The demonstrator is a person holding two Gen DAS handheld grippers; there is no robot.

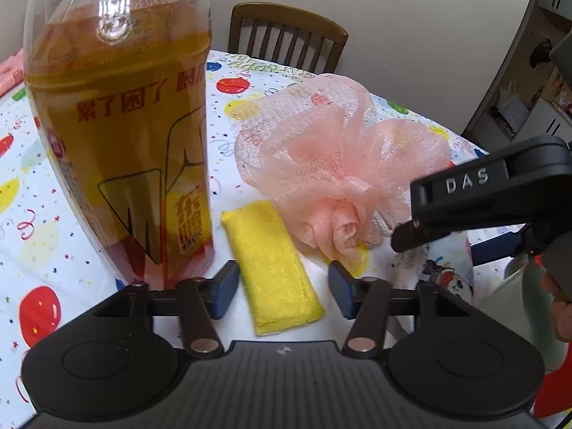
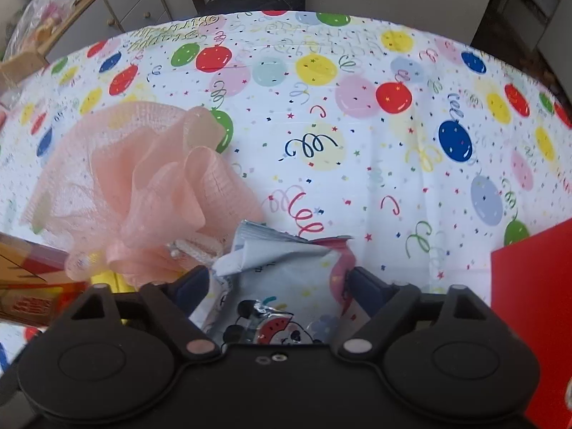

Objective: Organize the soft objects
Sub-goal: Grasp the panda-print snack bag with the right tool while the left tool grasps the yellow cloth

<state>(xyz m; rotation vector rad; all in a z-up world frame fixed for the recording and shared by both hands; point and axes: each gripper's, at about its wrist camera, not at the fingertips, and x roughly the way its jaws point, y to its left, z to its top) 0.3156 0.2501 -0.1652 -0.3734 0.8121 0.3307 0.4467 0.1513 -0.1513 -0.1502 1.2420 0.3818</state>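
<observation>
I use the yellow sponge [image 1: 277,266] as my landmark. It lies flat on the balloon tablecloth [image 2: 357,136], and my left gripper [image 1: 284,287] hangs over its near end with the fingers spread wide, one on each side. They do not touch it yet.

The pink mesh puff [image 1: 332,164] sits just behind the sponge and a bit to the right, and its knot almost meets the sponge's far corner. The tall drink bottle [image 1: 118,125] stands right beside the sponge on the left.

My right gripper [image 2: 277,287] is to the right of the sponge, past the puff. A crinkly panda packet [image 2: 282,286] sits between its fingers. They look pressed against its sides, but I cannot tell for sure that they grip it.

I think my next job is to pick up the sponge. To do it well, I should go straight down and squeeze it across the middle. I must keep my left finger away from the bottle so it does not tip, and stay off the puff's netting.
</observation>
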